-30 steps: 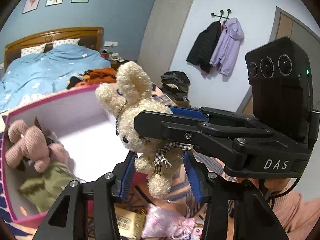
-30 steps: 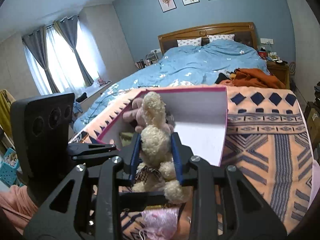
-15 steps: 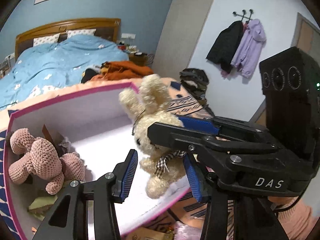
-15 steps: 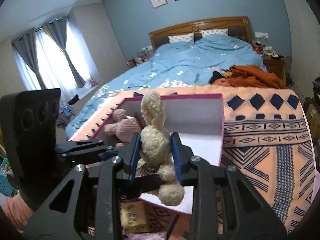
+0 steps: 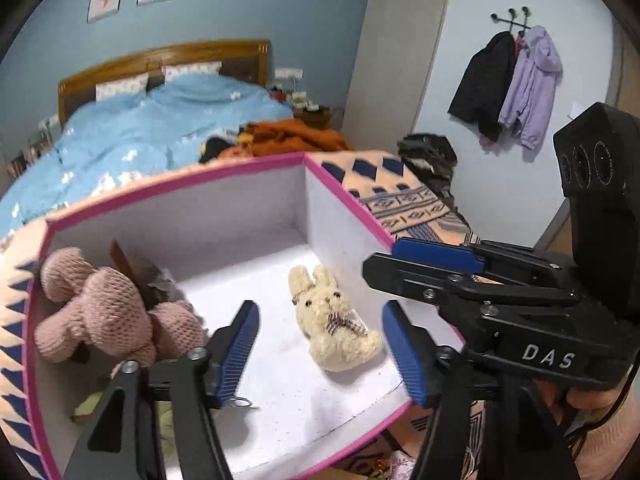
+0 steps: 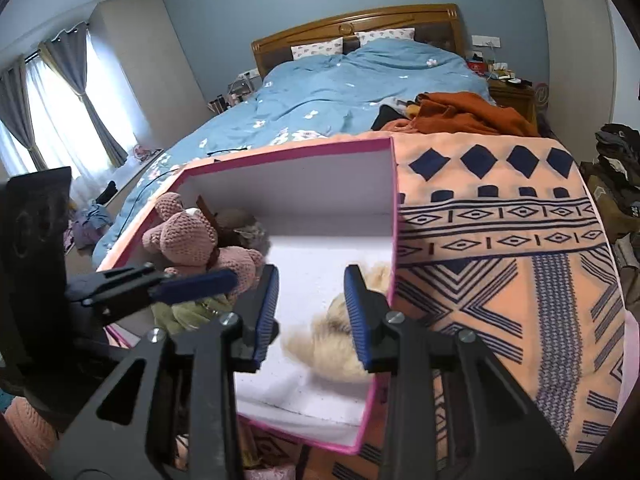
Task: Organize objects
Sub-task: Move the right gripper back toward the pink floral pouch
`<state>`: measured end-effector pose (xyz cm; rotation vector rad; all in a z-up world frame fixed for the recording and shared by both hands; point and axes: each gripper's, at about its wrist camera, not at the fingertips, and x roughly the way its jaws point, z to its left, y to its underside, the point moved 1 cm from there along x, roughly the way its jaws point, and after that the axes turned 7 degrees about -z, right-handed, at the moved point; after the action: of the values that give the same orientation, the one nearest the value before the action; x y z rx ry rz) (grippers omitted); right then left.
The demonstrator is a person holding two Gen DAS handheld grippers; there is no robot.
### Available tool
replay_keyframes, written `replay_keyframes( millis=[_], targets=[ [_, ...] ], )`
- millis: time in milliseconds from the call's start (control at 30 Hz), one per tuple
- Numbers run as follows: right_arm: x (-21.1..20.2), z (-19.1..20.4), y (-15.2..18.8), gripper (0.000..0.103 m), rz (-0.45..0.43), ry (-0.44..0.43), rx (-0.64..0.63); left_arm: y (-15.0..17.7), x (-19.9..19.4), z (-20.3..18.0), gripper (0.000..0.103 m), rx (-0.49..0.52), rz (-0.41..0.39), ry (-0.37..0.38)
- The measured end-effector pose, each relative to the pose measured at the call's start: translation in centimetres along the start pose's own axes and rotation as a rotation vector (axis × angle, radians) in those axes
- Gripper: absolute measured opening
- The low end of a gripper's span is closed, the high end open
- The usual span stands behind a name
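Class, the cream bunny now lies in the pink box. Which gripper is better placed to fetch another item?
Neither clearly: both the left gripper and right gripper hover open and empty above the box.

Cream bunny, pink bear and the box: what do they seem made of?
Cream bunny: curly, fuzzy plush with a checked fabric bow. Pink bear: crocheted yarn, stitches showing. Box: looks like stiff matte card, white inside, pink edges.

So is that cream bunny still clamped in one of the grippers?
No: the bunny lies loose on the white floor of the pink box, with both the left gripper and right gripper open.
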<state>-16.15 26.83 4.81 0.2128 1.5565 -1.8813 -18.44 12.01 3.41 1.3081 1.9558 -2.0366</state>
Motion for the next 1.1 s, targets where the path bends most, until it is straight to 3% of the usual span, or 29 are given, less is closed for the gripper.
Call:
replay_keyframes(
  millis=[133, 367, 600, 833, 1100],
  targets=[
    [-2.4, 0.5, 0.5, 0.042, -0.05, -0.014, -0.021, 0.7, -3.4, -1.4, 0.085, 0.07, -0.105, -0.019],
    [-7.5, 1.4, 3.2, 0.05, -0.083, -0.101, -0.027, 3.2, -8.4, -3.1, 0.085, 0.122, -0.181, 0.013],
    [-10.2, 1.9, 9.0, 0.051, 0.027, -0.152, -0.017, 7.3, -9.3, -3.2, 0.085, 0.067, -0.131, 0.059],
    [-10.8, 1.8, 16.2, 0.051, 0.173, -0.102, -0.016, 11.5, -7.8, -3.4, 0.085, 0.037, -0.029, 0.08],
    [-11.1, 2.0, 19.3, 0.051, 0.189, -0.09, -0.009, 13.5, -7.7, -3.9, 0.085, 0.047, 0.003, 0.068]
  ],
)
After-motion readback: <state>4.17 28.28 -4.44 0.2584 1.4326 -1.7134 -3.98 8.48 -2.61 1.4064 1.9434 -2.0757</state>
